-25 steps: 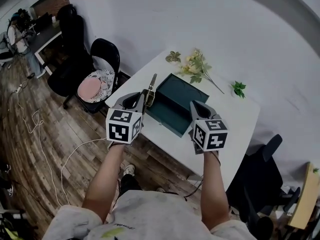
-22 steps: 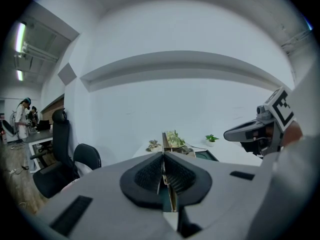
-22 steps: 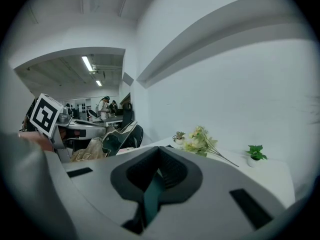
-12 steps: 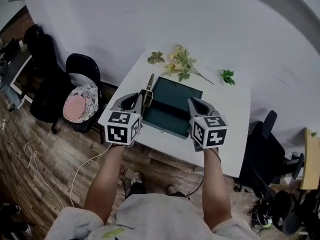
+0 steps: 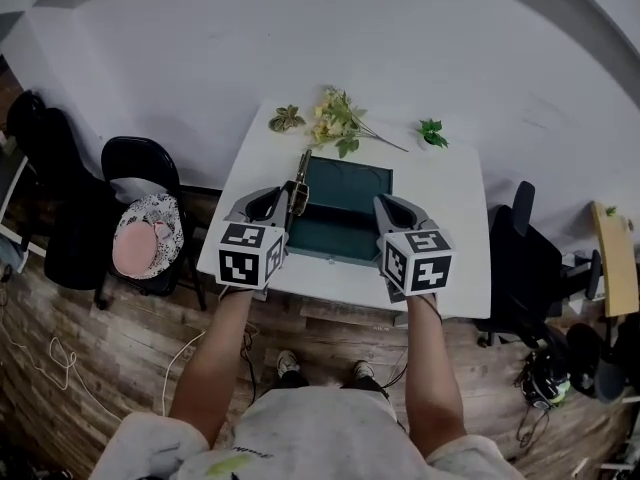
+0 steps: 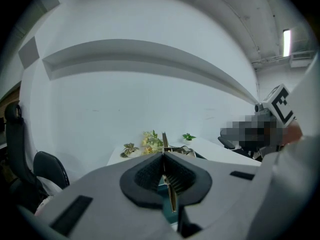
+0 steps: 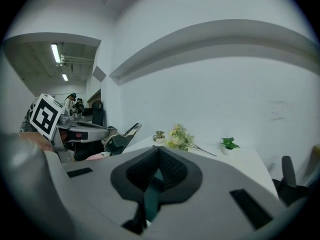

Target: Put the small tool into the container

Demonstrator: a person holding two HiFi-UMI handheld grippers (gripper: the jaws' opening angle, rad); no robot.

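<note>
**TOOL-TO-CONTAINER ALIGNMENT, LEFT SIDE**

Left gripper [image 5: 284,206]: closed on the small tool [image 5: 298,176], with the slender shank clamped between both pads. Long axis of the tool: pointing toward the far edge of the table [image 5: 445,238], nearly parallel with the left wall of the container [image 5: 345,196]. Tip located near the container's far left corner, with the rest of the length over or just beside the left wall. Contact with that wall not determinable.

Container: teal, shallow, open-topped, seated at the middle of the table, nearer the front edge than the flower sprigs [image 5: 335,123] at the far edge. Nothing visible inside.

Right gripper [image 5: 386,206]: closed, with teal material between its pads. Judged to be a steadying grip on the container's right wall.

Governing relation: container cavity directly to the right of the tool, 1 short sideways shift away. Left gripper the nearer of the 2 and already loaded. Keep the long axis parallel with the left wall so the full length clears both end walls. Lower before opening the jaws.
</note>
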